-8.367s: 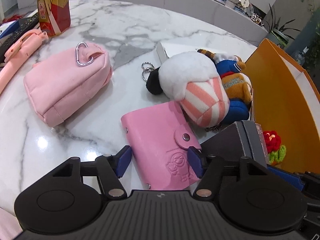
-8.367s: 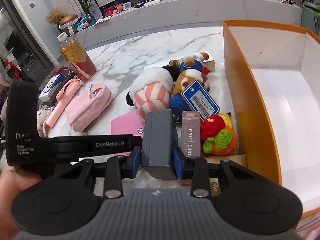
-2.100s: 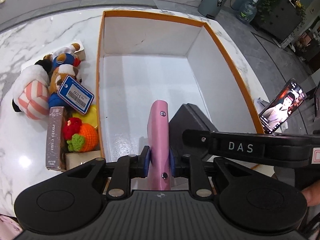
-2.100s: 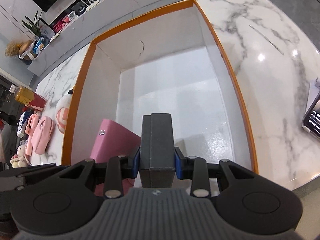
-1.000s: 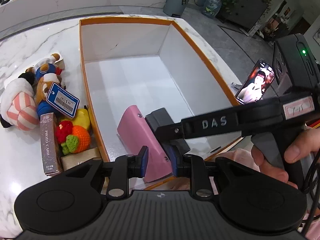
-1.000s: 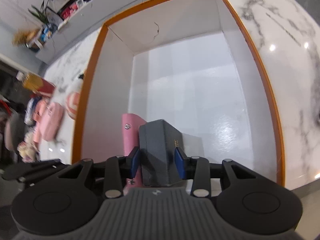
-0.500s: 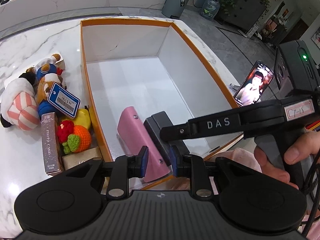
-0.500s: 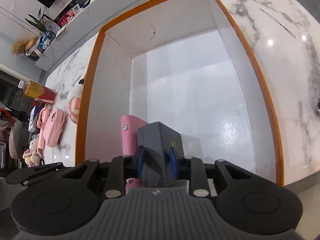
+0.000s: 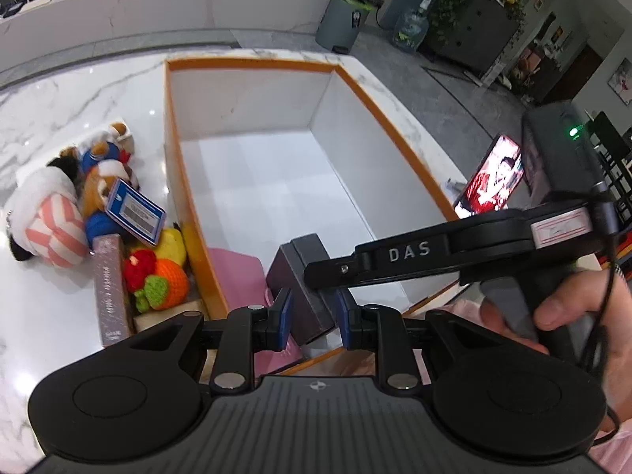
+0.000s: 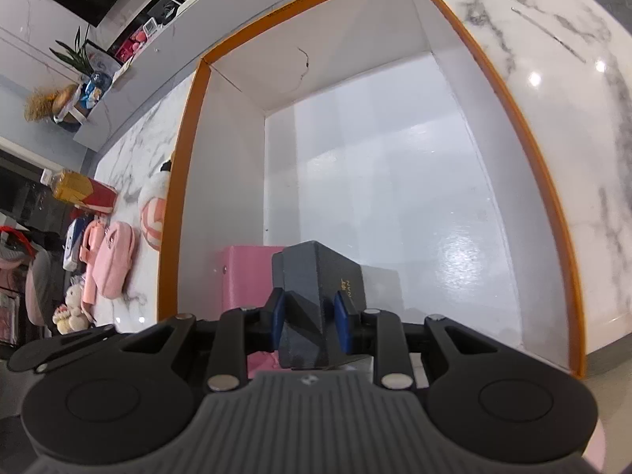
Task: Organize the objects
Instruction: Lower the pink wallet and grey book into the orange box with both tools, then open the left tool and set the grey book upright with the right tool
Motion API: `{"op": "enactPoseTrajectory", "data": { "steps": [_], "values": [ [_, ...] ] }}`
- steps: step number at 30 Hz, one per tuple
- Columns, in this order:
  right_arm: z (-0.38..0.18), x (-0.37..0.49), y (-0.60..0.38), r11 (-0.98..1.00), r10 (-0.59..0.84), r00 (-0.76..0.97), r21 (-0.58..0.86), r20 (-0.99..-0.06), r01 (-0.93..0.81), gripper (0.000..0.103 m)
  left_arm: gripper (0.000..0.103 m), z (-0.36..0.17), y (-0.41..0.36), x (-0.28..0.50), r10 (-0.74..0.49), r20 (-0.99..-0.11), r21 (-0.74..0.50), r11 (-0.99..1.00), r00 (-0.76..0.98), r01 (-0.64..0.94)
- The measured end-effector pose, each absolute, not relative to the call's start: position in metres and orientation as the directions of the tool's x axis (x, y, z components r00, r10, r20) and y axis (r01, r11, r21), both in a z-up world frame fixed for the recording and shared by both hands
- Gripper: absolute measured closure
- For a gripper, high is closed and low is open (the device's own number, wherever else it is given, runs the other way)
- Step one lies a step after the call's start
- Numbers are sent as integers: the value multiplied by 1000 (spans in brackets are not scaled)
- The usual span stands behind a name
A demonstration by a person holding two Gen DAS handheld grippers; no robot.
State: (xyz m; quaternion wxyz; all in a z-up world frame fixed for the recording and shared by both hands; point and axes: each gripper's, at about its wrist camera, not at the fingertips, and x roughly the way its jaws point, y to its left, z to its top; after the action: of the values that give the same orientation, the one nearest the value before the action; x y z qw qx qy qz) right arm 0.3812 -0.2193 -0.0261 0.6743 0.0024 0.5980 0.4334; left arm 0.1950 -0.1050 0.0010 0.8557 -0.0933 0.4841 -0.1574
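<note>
Plush toys [image 9: 51,205] lie on the marble bench [image 9: 59,118], left of the orange-rimmed box [image 9: 395,138]. Inside its near corner, the pink wallet [image 10: 247,266] lies flat; the left tool [image 9: 312,316] stands spread, gripping nothing. Beside the wallet, the right tool [image 10: 308,322] pinches the dark grey case [image 10: 316,276].

We see both views bright and evenly lit from above. Glare spots sit on the marble tabletop [image 10: 533,78], and a soft sheen lies on the white floor of the orange-rimmed box [image 10: 458,249]. The left wrist view is smeared by motion blur, worst on the plush toys [image 9: 51,205]. Fisheye bending curves the box rim, and the corners darken.
</note>
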Motion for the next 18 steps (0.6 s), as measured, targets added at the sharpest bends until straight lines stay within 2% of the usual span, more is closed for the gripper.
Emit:
{"op": "enactPoseTrajectory", "data": {
  "steps": [2,4,8,13,15,18],
  "values": [
    [-26,381,-218,625,591,-93,528,-801,-576,74,76,7,-98,192,-349,-785,-314,936,512,156],
    [-28,383,-219,618,609,-112,559,-785,-553,82,76,14,-91,187,-342,-762,-326,936,549,132],
    [-32,384,-218,609,622,-146,593,-769,-526,81,76,17,-78,189,-312,-770,-319,944,556,87],
    [-31,377,-213,627,586,-96,526,-804,-574,53,76,8,-73,193,-356,-766,-375,924,535,77],
    [-32,376,-210,633,570,-80,499,-818,-592,48,76,4,-73,195,-365,-773,-384,920,519,76],
    [-36,376,-205,629,561,-100,502,-821,-593,47,77,-1,-75,194,-365,-778,-386,920,511,69]
  ]
}}
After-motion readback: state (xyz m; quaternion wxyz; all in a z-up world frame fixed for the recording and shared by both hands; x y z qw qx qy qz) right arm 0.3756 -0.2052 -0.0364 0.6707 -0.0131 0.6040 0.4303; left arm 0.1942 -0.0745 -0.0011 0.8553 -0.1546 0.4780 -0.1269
